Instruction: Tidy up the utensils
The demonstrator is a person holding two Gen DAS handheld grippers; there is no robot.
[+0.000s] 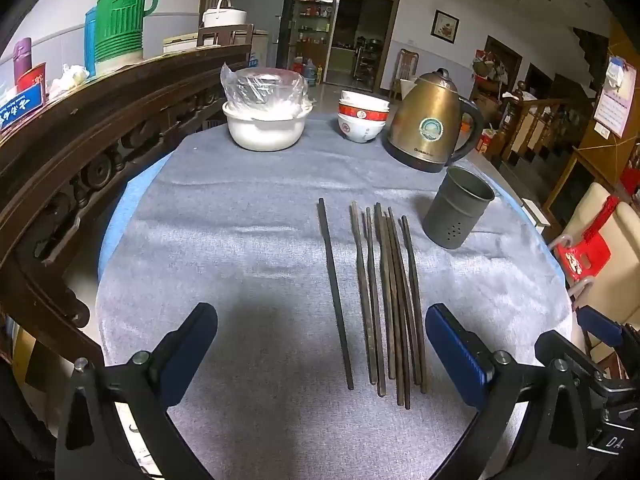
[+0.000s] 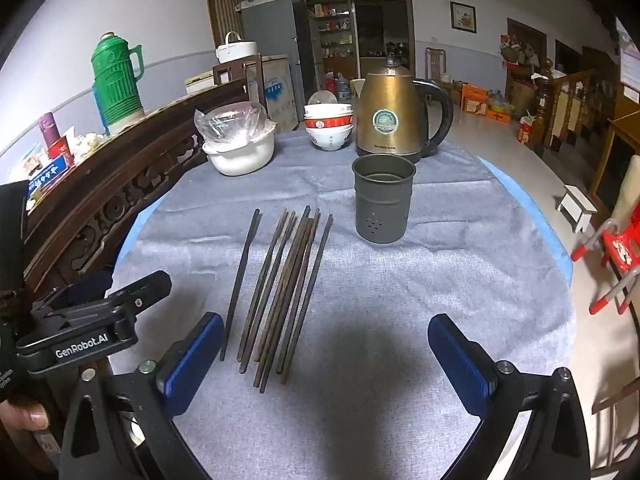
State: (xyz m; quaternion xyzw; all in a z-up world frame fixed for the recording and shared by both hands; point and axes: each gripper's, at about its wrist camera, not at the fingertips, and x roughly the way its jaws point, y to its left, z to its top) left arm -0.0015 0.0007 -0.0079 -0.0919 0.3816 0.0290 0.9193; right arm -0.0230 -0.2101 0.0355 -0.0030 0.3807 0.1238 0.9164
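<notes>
"GenRobot.AI", white letters, on the black body of the left gripper (image 2: 94, 346), seen at near left in right wrist view. Kettle (image 2: 390, 116), far side of table: small brand word under its round badge, too blurred to read. Blue sign (image 1: 16, 110) on far-left shelf: white characters, unreadable.

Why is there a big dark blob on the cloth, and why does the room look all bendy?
Left wrist view: the blob is a shadow on the cloth between the open fingers. Right wrist view: the same kind of shadow lies before the chopsticks. Both views: the fisheye lens curves the edges and darkens the corners.
</notes>
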